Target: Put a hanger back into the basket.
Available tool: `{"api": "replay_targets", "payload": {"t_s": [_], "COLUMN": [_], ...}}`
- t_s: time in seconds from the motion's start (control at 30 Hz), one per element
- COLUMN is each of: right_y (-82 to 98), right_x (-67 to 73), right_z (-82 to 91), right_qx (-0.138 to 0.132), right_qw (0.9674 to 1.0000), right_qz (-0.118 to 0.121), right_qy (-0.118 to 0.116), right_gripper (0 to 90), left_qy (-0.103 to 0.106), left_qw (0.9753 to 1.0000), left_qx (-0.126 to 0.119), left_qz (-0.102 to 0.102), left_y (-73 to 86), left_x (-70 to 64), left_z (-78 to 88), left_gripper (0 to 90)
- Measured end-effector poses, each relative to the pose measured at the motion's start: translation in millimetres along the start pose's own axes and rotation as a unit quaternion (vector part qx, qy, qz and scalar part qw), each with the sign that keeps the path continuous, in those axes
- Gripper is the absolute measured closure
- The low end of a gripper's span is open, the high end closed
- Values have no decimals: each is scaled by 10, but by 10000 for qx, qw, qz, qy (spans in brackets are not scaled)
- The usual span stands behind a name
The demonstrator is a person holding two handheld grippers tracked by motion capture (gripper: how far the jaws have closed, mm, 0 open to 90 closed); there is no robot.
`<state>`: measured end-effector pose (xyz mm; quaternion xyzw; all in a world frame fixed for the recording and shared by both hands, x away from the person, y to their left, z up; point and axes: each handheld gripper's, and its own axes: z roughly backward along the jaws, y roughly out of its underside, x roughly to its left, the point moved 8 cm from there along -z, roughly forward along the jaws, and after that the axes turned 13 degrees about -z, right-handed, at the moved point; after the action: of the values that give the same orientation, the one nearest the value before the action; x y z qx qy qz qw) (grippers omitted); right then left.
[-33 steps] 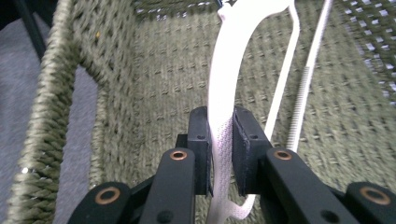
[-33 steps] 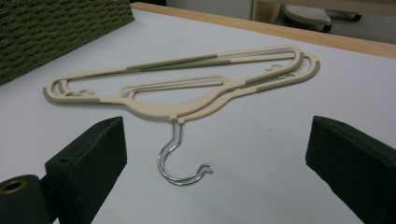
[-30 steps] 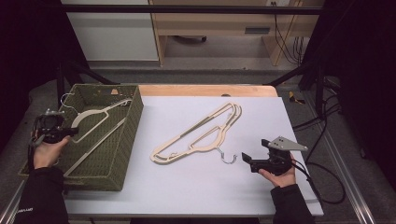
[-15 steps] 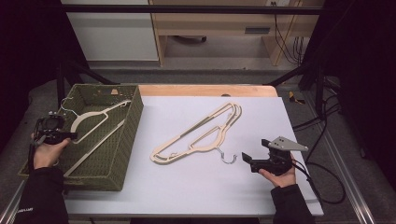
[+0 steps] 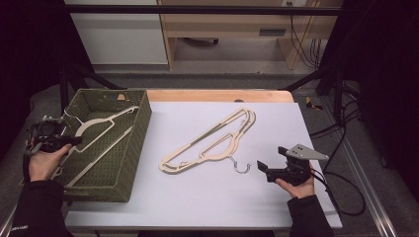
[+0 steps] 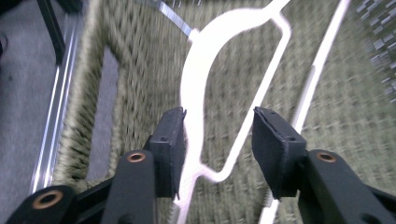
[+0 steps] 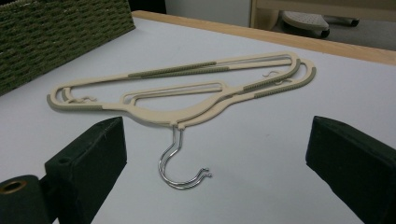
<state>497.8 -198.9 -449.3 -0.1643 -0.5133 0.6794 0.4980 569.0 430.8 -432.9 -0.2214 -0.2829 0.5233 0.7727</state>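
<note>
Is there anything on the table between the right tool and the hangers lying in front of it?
Nothing visible. The right tool stands open, facing the metal hooks of the stacked hangers, with bare white table between them.

No words, brands, numbers or signs can be read on anything here. A small pale mark sits on the person's left sleeve (image 5: 17,228) at the bottom edge of the high view, but it is too tiny and blurred to make out.
</note>
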Motion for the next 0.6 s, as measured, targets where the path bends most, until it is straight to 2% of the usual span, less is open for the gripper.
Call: {"api": "replay_targets", "payload": {"t_s": [0.07, 0.17, 0.3, 0.37, 0.43, 0.47, 0.5, 0.6], "right_y": [-10, -23, -36, -41, -47, -48, -50, -51], "right_x": [-3, -5, -9, -10, -12, -14, -13, -3], "right_z": [8, 26, 43, 49, 48, 49, 49, 46], "right_qx": [-30, -68, -105, -116, -138, -143, -153, -172], "right_qw": [10000, 10000, 9999, 9999, 9999, 9999, 9999, 9998], "right_qz": [-4, -11, -28, -12, -22, -13, -13, 4], "right_qy": [-3, -18, -16, -46, -34, -28, -40, -72], "right_gripper": [55, 55, 53, 53, 53, 54, 54, 57], "left_qy": [55, 150, 307, 463, 558, 622, 660, 875], "left_qw": [9996, 9972, 9911, 9862, 9819, 9782, 9768, 9675], "left_qx": [-262, -711, -1262, -1557, -1762, -1918, -1972, -2294], "left_qz": [-65, -169, -306, -303, -421, -504, -514, -600], "left_y": [-74, -192, -345, -427, -498, -552, -570, -681], "left_x": [-56, -169, -361, -476, -585, -678, -713, -929], "left_z": [93, 231, 411, 494, 576, 637, 658, 773], "left_gripper": [491, 431, 346, 307, 261, 243, 218, 181]}}
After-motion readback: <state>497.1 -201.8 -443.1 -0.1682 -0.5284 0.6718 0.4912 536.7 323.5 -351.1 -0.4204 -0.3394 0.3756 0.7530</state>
